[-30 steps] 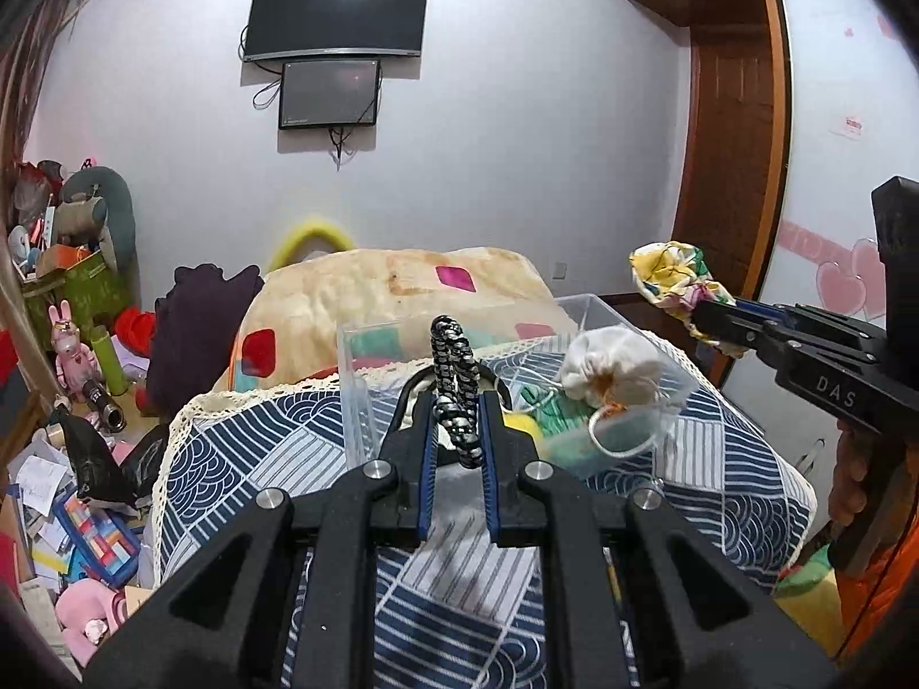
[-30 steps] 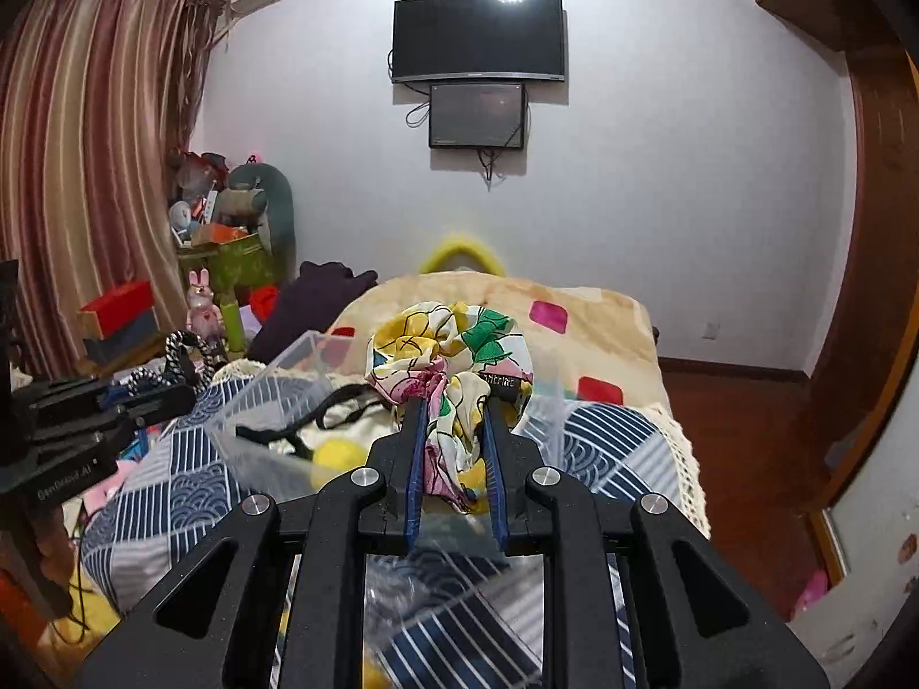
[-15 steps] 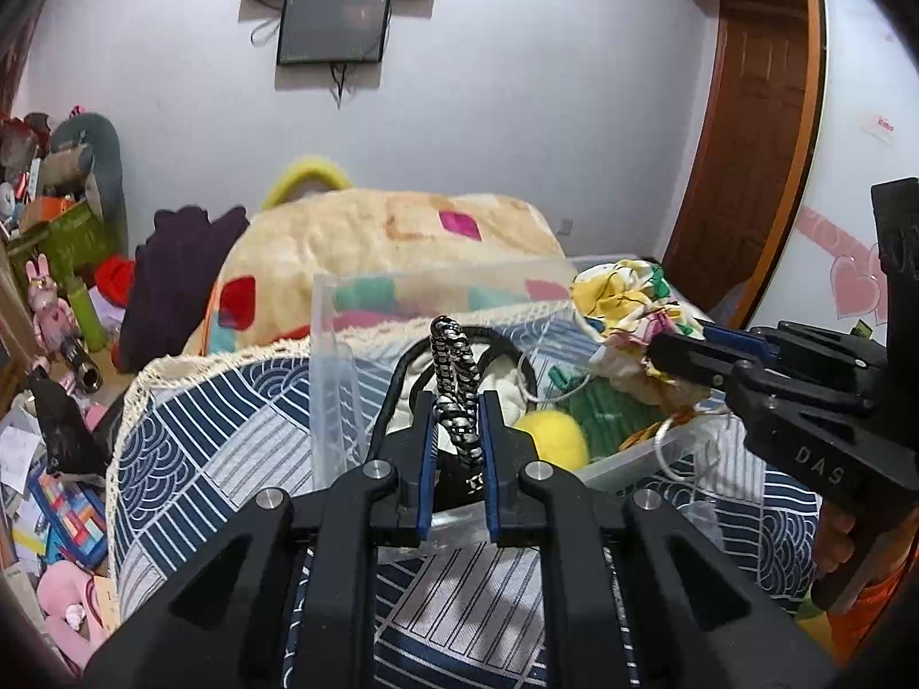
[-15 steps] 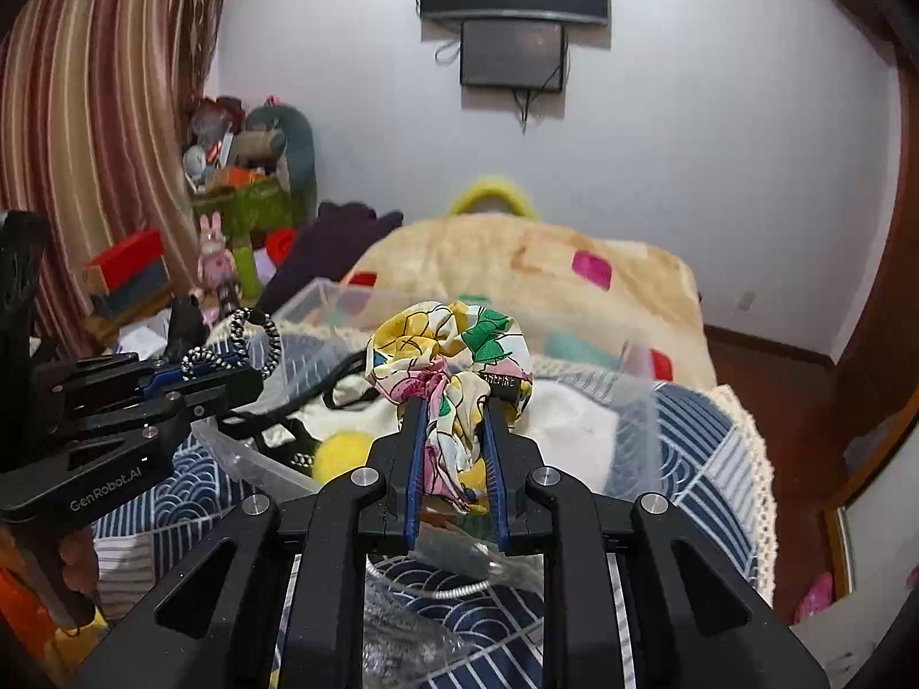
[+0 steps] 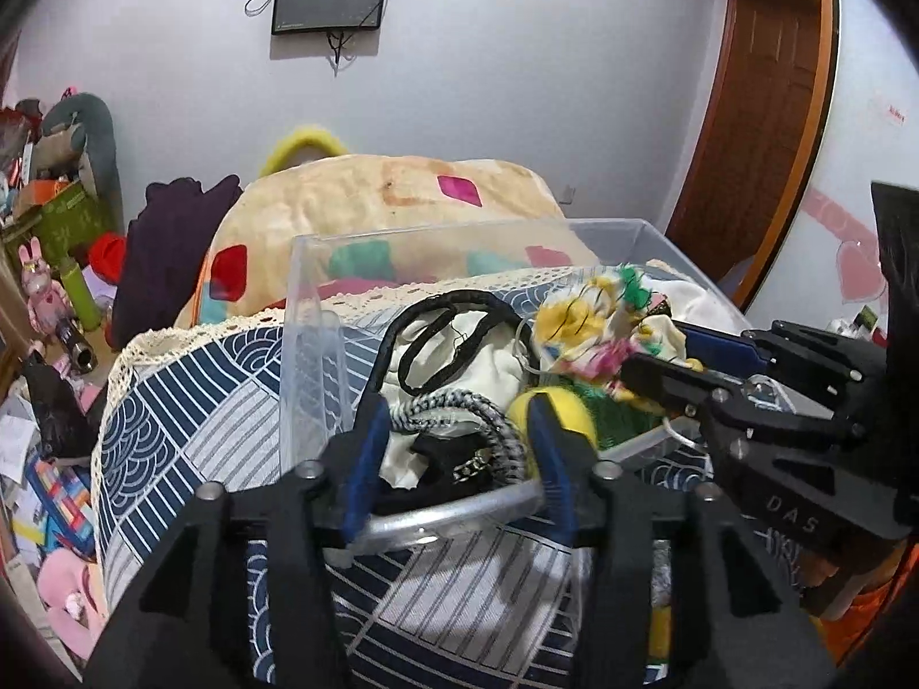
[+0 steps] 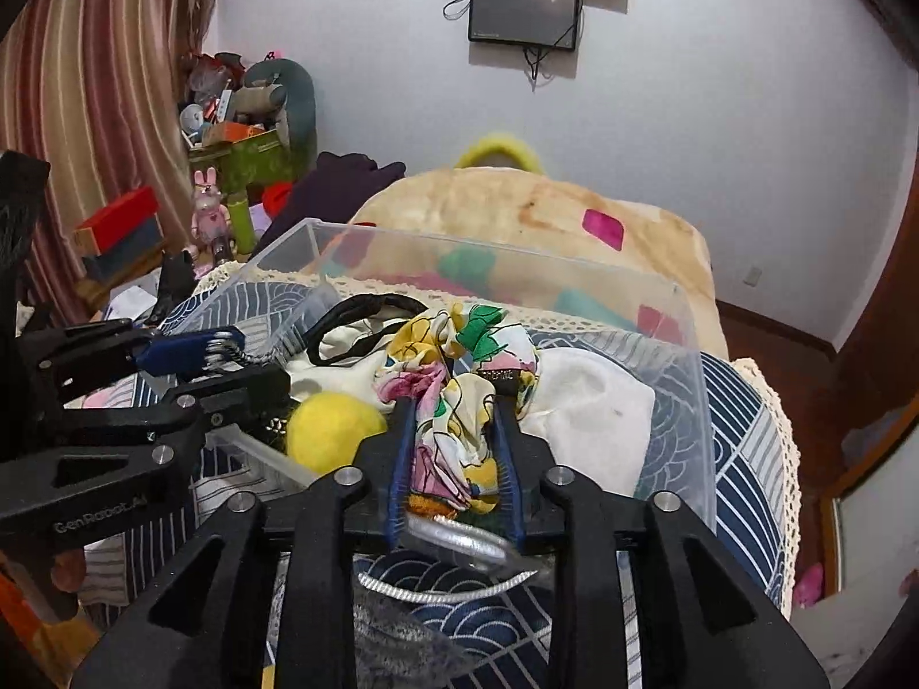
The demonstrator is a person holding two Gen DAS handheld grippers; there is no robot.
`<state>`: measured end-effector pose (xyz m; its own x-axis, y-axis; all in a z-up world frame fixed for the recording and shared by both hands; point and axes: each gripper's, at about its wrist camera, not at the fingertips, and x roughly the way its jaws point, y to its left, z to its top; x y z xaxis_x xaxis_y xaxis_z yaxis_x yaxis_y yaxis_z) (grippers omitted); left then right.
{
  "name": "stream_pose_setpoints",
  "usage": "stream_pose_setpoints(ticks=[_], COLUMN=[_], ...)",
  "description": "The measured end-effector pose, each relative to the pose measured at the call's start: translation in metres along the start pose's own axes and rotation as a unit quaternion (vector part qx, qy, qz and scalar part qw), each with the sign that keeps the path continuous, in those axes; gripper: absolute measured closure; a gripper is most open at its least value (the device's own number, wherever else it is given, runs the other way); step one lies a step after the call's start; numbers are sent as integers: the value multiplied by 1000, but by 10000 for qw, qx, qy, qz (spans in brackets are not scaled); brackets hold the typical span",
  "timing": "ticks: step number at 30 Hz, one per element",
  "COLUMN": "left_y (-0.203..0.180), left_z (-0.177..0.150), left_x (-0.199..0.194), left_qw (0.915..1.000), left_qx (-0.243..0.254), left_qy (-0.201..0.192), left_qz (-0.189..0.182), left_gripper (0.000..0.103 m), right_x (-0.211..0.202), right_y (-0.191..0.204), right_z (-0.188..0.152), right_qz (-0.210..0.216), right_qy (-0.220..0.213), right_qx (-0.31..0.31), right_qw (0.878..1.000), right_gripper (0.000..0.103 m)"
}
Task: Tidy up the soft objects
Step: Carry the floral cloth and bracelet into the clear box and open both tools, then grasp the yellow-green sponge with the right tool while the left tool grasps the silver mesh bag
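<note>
A clear plastic bin [image 5: 321, 310] [image 6: 683, 379] stands on the patterned bed cover and holds soft items. My left gripper [image 5: 456, 419] is open over the bin's near edge; the black-and-white braided band [image 5: 459, 410] lies loose between its fingers inside the bin. My right gripper [image 6: 454, 407] reaches into the bin with its jaws part open and the floral scrunchie [image 6: 459, 356] [image 5: 597, 321] still between them. A yellow ball [image 6: 330, 428] [image 5: 551, 407], white cloth [image 6: 591, 402] and black hair bands [image 5: 436, 321] lie in the bin.
A beige blanket with coloured patches [image 5: 373, 201] is piled behind the bin. Dark clothing [image 5: 166, 241] and cluttered shelves with toys [image 6: 235, 132] stand at the left. A wooden door [image 5: 764, 115] is at the right.
Both grippers moved down into the bin. The left gripper opened and let go of the braided band. The right gripper's jaws widened around the scrunchie.
</note>
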<state>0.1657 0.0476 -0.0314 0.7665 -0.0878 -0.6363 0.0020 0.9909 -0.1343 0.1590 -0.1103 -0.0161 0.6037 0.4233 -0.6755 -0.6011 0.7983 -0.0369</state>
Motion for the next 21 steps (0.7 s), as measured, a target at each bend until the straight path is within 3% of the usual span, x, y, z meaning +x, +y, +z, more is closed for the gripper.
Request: stream_pose_setpoints(ticks=[8, 11, 18, 21], left_y=[-1, -5, -18, -22], left_z=[-2, -3, -12, -21], left_x=[-26, -42, -83, -97], left_qw=[9998, 9993, 9963, 9947], left_qx=[-24, 50, 278, 332], left_qy=[-216, -374, -801, -956], left_qz=[5, 38, 117, 156], left_gripper=[41, 38, 19, 9], right_x=[-20, -31, -65, -80], right_y=[-3, -4, -5, -1], right_z=[-1, 0, -2, -9], right_qz=[-57, -56, 3, -5], right_qy=[-239, -385, -792, -939], right_qx=[17, 58, 175, 161], right_qw=[9997, 9992, 9967, 9955], right_gripper=[58, 58, 56, 51])
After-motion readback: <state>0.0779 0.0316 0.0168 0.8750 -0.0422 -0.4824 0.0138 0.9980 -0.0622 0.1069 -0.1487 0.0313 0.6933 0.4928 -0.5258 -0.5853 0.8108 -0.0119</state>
